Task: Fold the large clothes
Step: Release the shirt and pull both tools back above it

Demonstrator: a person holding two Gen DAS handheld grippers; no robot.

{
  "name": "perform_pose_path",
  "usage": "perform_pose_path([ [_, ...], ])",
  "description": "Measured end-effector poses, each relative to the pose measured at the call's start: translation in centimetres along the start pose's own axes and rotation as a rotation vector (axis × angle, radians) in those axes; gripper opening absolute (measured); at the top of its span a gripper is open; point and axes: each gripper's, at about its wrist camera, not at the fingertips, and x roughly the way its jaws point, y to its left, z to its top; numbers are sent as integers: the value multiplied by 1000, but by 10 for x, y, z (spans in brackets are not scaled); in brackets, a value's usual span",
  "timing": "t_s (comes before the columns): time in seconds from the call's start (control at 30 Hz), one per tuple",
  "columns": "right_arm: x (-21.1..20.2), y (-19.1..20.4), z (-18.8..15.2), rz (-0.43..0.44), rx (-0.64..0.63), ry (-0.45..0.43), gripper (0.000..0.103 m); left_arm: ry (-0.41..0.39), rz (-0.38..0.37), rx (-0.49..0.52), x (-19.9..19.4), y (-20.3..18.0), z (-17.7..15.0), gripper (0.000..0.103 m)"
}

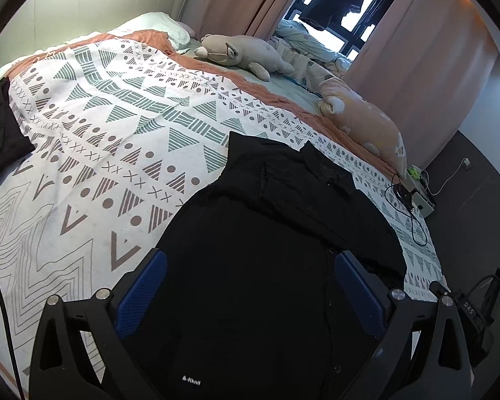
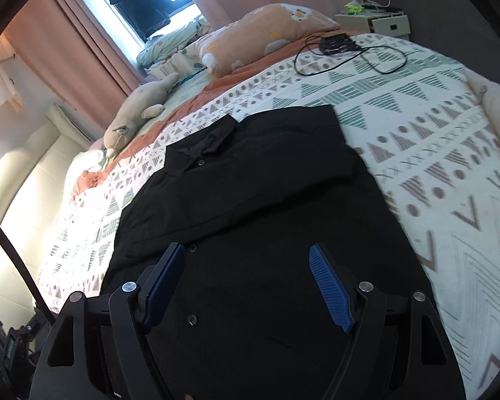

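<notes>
A large black button-up shirt [image 1: 266, 226] [image 2: 256, 180] lies flat on the patterned bedspread [image 1: 100, 126] [image 2: 433, 126], collar toward the pillows, with one side folded in over its front. My left gripper [image 1: 250, 286] hovers above the shirt's lower part, open, its blue pads wide apart with nothing pinched. My right gripper [image 2: 248, 286] also hangs over the lower front near the button line, open, with only flat cloth under it. A small white label [image 1: 191, 381] shows near the hem.
A grey plush toy [image 1: 243, 53] [image 2: 133, 116] and a peach pillow [image 1: 363, 123] [image 2: 270, 36] lie at the head of the bed. A black cable with a device [image 2: 340, 45] [image 1: 405, 196] rests on the bedspread. Another dark garment [image 1: 0, 133] lies at the left. Curtains and a window stand behind.
</notes>
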Motion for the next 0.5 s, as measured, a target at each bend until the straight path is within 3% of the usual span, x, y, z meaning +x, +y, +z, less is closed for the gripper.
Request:
perform_pose_path([
  [0.5, -131, -50, -49, -71, 16, -54, 76, -5, 26, 35, -80, 21, -54, 103],
])
